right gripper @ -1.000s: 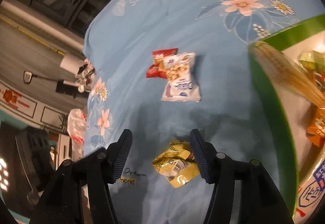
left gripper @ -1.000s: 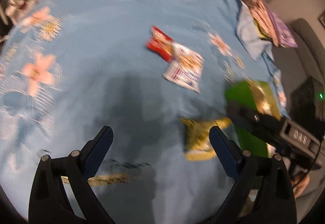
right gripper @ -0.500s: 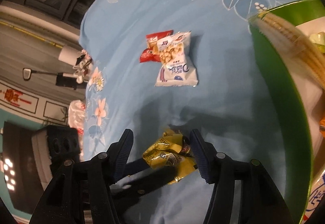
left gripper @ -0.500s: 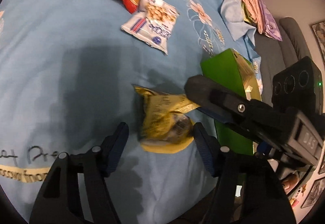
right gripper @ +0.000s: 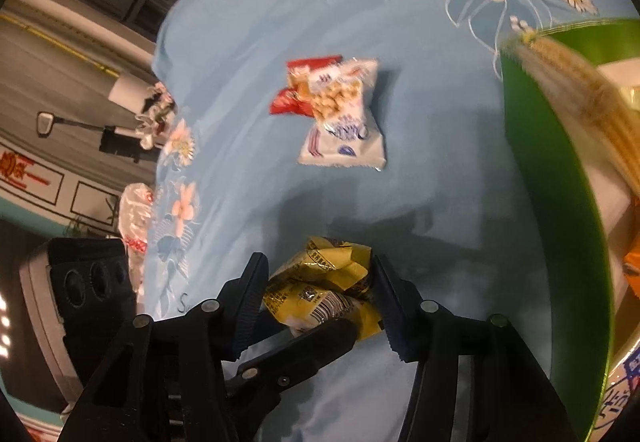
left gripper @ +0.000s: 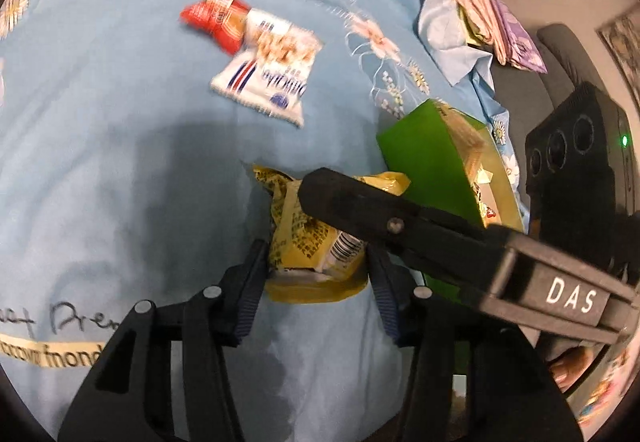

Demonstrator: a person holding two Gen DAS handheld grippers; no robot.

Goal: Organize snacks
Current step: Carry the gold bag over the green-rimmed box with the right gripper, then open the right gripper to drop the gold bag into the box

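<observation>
Yellow snack packet (left gripper: 308, 242) sits pinched in both the closing left tool (left gripper: 316, 282) and right tool (right gripper: 320, 294).

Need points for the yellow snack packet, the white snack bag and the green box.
yellow snack packet (left gripper: 304, 242), left wrist view, printed front face
white snack bag (right gripper: 344, 129), right wrist view, middle of the bag
green box (left gripper: 424, 157), left wrist view, outer side wall

Crumpled yellow snack pkt (left gripper: 308, 242) lying on blue cloth (left gripper: 120, 121).
</observation>
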